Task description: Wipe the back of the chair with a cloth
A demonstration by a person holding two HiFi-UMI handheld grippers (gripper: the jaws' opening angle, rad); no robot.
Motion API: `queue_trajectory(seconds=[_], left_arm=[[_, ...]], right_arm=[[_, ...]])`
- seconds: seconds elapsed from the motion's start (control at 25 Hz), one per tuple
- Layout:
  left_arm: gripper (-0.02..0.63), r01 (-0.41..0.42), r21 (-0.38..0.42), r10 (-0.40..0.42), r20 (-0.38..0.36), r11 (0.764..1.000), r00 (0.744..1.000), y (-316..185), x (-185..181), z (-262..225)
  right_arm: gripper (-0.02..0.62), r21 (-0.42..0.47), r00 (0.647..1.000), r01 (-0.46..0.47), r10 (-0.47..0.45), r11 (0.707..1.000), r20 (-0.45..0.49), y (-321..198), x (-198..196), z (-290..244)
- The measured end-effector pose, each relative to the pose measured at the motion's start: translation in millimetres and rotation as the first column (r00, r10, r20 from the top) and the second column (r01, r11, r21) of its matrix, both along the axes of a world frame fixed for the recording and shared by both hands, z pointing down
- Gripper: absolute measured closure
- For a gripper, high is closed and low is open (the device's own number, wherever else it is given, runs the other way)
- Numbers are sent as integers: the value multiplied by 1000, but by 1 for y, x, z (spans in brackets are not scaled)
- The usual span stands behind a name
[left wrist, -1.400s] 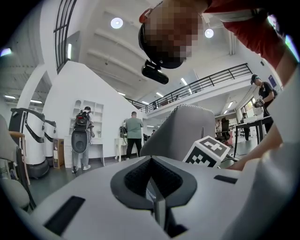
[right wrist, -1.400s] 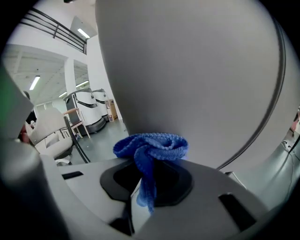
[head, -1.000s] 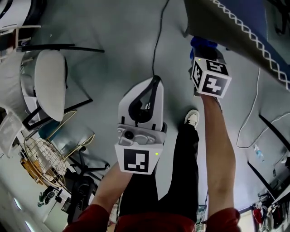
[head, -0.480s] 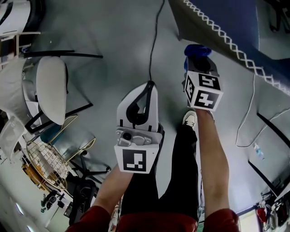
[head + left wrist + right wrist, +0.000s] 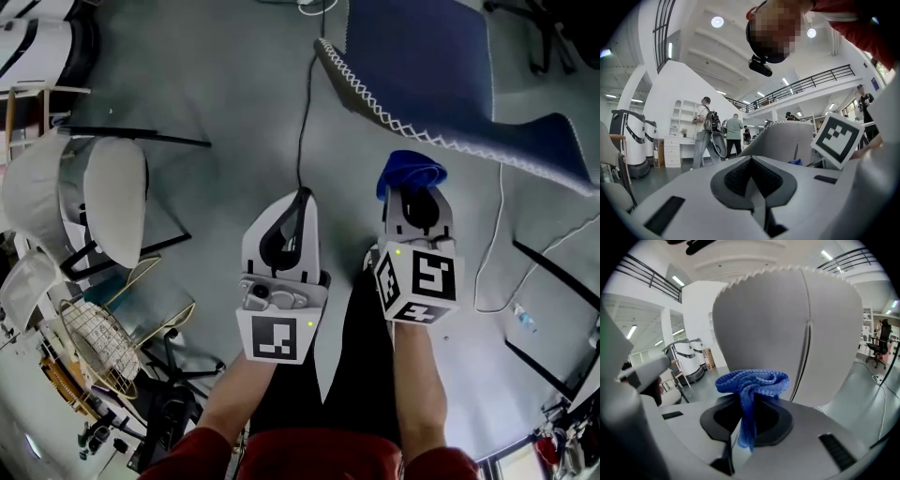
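Observation:
The chair shows its grey back [image 5: 361,89] with a zigzag-stitched edge and blue upholstery [image 5: 422,66] at the top of the head view. That grey back [image 5: 787,324] fills the right gripper view, close ahead. My right gripper [image 5: 412,192] is shut on a bunched blue cloth [image 5: 410,175], which sticks out past the jaw tips [image 5: 752,380] just short of the chair back. My left gripper [image 5: 302,195] is beside it to the left, shut with nothing in it. In the left gripper view the chair back [image 5: 787,140] stands ahead to the right.
A white chair [image 5: 117,202] and a wire basket [image 5: 94,337] stand at the left. A black cable [image 5: 305,112] runs along the grey floor. My shoe [image 5: 370,258] is below the grippers. Black frame legs [image 5: 553,272] lie at the right. People [image 5: 705,131] stand far off.
The chair has slid down and left into fuller view. My right gripper with the cloth now sits lower in the picture, level with the left gripper.

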State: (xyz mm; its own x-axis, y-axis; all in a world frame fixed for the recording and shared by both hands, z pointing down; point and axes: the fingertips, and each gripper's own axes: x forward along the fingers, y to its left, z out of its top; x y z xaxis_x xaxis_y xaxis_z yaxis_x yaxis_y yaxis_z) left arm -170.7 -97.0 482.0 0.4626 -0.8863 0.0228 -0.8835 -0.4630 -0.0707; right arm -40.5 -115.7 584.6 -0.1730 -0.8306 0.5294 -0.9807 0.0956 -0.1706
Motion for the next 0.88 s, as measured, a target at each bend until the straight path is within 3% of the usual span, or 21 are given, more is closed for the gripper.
queue_trajectory(seconds=[0.4, 0.6, 0.88], left_arm=[[592, -29, 46, 30, -18, 999, 999, 6, 34, -89], [592, -30, 73, 31, -17, 997, 999, 4, 40, -120], [592, -21, 75, 21, -8, 997, 1000, -2, 39, -127]], right_arm=[[532, 110, 998, -43, 48, 993, -46, 5, 36, -141], [532, 64, 998, -28, 32, 998, -58, -2, 40, -146], [532, 56, 997, -30, 34, 998, -66, -6, 42, -141]])
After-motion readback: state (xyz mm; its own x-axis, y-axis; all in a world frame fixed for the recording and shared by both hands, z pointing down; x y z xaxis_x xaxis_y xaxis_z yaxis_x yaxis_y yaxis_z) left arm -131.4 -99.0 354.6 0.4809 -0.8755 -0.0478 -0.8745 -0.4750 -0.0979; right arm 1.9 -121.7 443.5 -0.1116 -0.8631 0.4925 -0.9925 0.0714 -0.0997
